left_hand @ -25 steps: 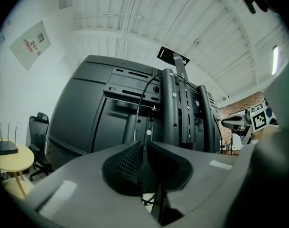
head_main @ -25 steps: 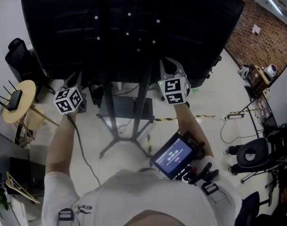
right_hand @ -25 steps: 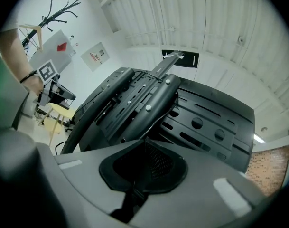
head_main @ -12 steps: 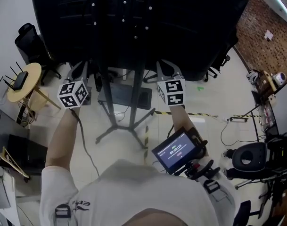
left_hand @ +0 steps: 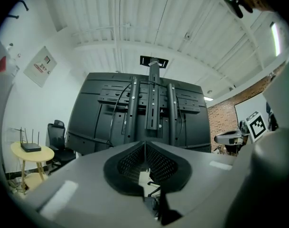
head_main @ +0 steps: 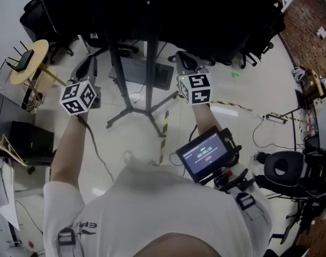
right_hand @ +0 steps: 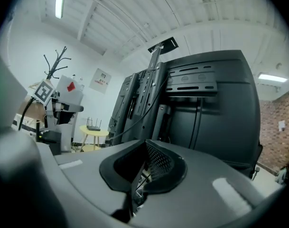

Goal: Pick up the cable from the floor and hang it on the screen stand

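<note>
The big black screen (head_main: pixel 168 9) stands on a black stand (head_main: pixel 149 63) with splayed legs (head_main: pixel 125 114) on the pale floor. A thin black cable (left_hand: pixel 116 103) loops down the mount rails on the screen's back; the right gripper view shows this cable (right_hand: pixel 139 113) too. My left gripper (head_main: pixel 90 63) is level and left of the stand's post. Its jaws have just been closing and its pads (left_hand: pixel 156 163) meet with nothing between them. My right gripper (head_main: pixel 183 58) is right of the post, shut and empty. Both point at the screen's back and touch nothing.
A round wooden table (head_main: pixel 29 60) with a router stands at the left, with an office chair (head_main: pixel 37 12) behind it. Yellow-black tape (head_main: pixel 164 127) lies on the floor. A small monitor (head_main: pixel 205 154) hangs at the person's chest. A wheeled chair (head_main: pixel 283 167) and loose floor cables (head_main: pixel 259 138) are at the right.
Both grippers have drawn back from the screen and sunk lower. The screen now sits higher in the head view, and more of the stand's legs and floor show.
</note>
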Demonstrator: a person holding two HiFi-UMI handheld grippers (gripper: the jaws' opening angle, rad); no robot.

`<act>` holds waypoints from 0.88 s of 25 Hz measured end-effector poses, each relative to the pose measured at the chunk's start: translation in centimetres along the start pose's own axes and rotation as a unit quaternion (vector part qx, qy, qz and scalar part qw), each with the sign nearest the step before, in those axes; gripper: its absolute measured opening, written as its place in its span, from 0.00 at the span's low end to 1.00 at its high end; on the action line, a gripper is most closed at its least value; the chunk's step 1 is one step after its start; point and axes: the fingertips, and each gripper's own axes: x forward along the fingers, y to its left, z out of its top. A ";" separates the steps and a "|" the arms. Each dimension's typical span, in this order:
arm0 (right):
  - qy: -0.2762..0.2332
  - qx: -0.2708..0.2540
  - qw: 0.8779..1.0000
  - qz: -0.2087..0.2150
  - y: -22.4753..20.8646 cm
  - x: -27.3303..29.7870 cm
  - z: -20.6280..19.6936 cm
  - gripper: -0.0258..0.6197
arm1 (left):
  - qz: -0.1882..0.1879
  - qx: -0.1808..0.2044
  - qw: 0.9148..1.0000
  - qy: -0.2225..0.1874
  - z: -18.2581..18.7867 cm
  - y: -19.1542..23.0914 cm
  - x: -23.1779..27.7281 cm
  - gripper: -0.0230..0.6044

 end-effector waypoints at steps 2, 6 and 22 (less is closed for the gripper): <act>0.010 0.012 1.000 0.013 0.6 -0.5 -1.4 0.06 | 0.011 -0.002 1.000 0.010 -0.9 -0.2 -1.4 0.06; 0.024 0.033 0.999 0.029 2.6 -1.3 -3.3 0.06 | 0.022 -0.002 0.999 0.029 -2.7 0.1 -4.0 0.06; 0.035 0.069 0.996 0.039 14.5 -8.8 -6.2 0.06 | 0.000 0.008 0.999 0.041 -7.2 1.7 -14.4 0.04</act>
